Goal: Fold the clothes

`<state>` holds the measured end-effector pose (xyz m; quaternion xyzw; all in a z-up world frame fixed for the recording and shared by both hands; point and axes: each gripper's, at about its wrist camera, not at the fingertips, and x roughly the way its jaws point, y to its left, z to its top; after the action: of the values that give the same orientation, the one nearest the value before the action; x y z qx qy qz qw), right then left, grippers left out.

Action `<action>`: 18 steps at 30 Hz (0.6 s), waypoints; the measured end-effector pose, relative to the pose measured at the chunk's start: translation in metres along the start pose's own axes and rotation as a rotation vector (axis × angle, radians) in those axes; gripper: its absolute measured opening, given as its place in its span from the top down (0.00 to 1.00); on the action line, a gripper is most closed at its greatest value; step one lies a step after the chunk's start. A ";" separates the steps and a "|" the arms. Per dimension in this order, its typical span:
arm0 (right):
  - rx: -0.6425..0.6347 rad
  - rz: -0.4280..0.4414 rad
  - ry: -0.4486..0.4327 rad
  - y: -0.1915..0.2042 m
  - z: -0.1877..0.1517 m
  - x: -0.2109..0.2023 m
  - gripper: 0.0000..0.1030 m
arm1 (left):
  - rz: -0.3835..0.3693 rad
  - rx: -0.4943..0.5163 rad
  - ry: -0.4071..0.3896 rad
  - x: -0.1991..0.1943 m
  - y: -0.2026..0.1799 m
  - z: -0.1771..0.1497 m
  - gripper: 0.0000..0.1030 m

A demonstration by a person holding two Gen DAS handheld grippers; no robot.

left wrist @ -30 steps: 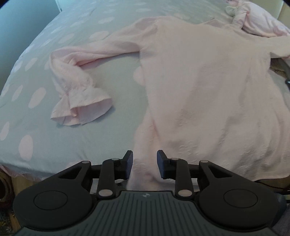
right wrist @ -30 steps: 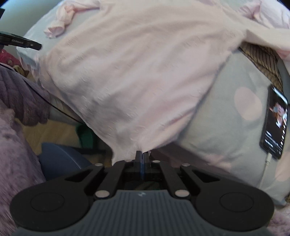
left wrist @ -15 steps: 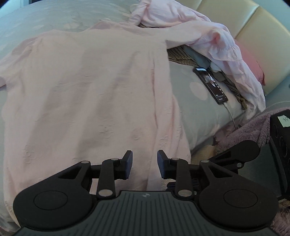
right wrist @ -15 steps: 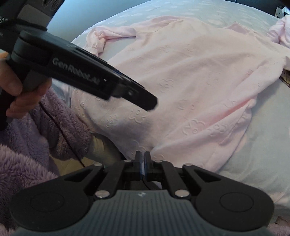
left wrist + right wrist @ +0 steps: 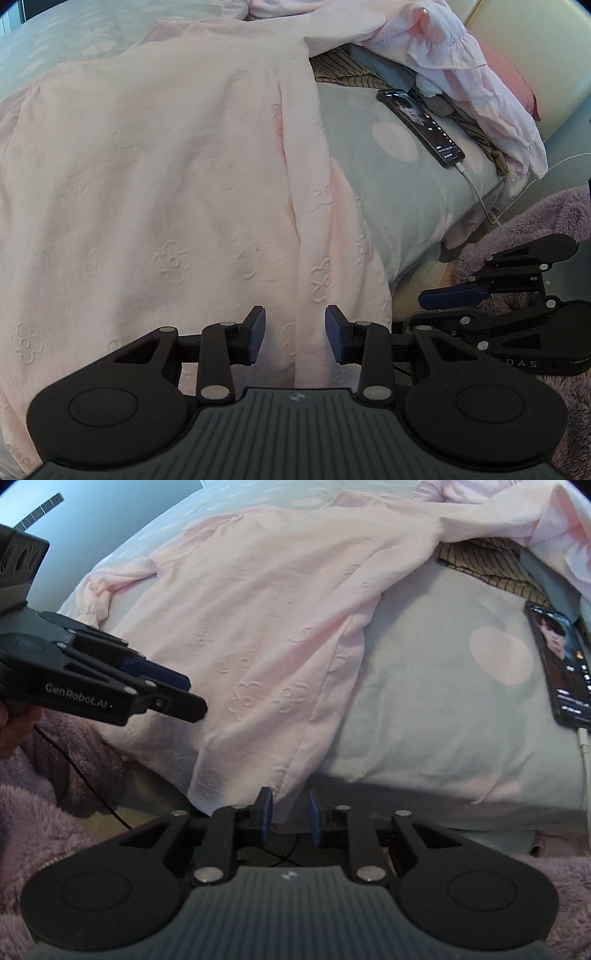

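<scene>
A pale pink embossed top (image 5: 166, 177) lies spread flat on the bed, its hem hanging over the near edge. It also shows in the right wrist view (image 5: 266, 620), one sleeve bunched at far left (image 5: 99, 587). My left gripper (image 5: 294, 341) is open and empty, just above the hem near the top's right side seam. My right gripper (image 5: 289, 819) is open and empty at the hem's lower right corner. Each gripper shows in the other's view, the right one (image 5: 454, 297) beside the bed edge, the left one (image 5: 173, 690) over the hem.
The bed has a grey-blue cover with pink dots (image 5: 388, 177). A lit phone on a charging cable (image 5: 421, 125) lies right of the top. More pink clothing (image 5: 461, 62) and a striped brown fabric (image 5: 343, 72) are piled at the far right. A purple fleece sleeve (image 5: 51, 782) is near.
The right gripper's jaws have opened; they were shut earlier. The left gripper swung from the top's left sleeve side to its right seam and stays open.
</scene>
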<state>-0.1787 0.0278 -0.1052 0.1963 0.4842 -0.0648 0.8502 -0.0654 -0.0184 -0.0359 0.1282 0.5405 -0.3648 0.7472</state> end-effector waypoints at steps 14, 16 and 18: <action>0.081 0.048 0.029 -0.016 0.016 0.001 0.99 | 0.157 -0.118 0.022 0.006 0.042 -0.003 0.68; 0.078 0.042 0.026 -0.021 0.021 -0.019 0.99 | 0.199 -0.112 0.043 0.010 0.044 -0.005 0.68; 0.086 0.029 0.013 -0.028 0.028 -0.044 0.99 | 0.251 -0.096 0.060 0.013 0.044 -0.006 0.68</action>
<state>-0.1875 -0.0121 -0.0630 0.2399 0.4836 -0.0720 0.8387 -0.0376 0.0107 -0.0594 0.1697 0.5592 -0.2382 0.7757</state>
